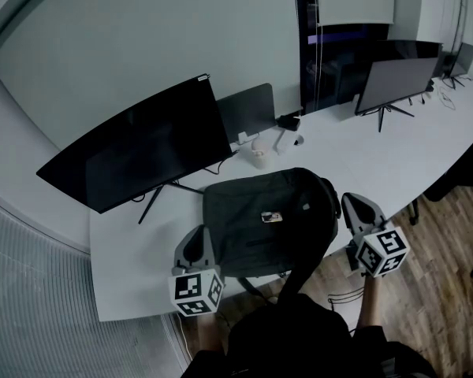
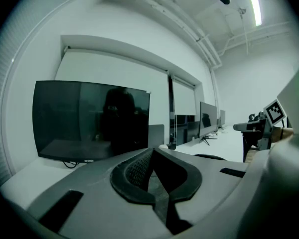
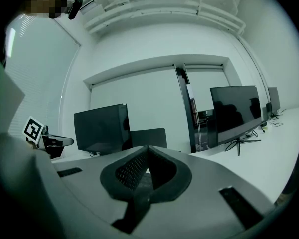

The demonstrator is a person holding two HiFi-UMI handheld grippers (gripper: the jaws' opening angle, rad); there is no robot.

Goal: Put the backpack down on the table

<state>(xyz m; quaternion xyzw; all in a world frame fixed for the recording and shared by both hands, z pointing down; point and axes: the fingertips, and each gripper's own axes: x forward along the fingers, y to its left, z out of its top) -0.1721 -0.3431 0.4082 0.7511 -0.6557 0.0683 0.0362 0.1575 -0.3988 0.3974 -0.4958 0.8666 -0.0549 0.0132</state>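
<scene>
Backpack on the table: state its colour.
The backpack is dark grey to black; the head view shows it best.

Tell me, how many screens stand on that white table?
3: a big screen at the left, a tripod screen at the right, a far screen beyond it. The grey panel between may be a fourth.
</scene>
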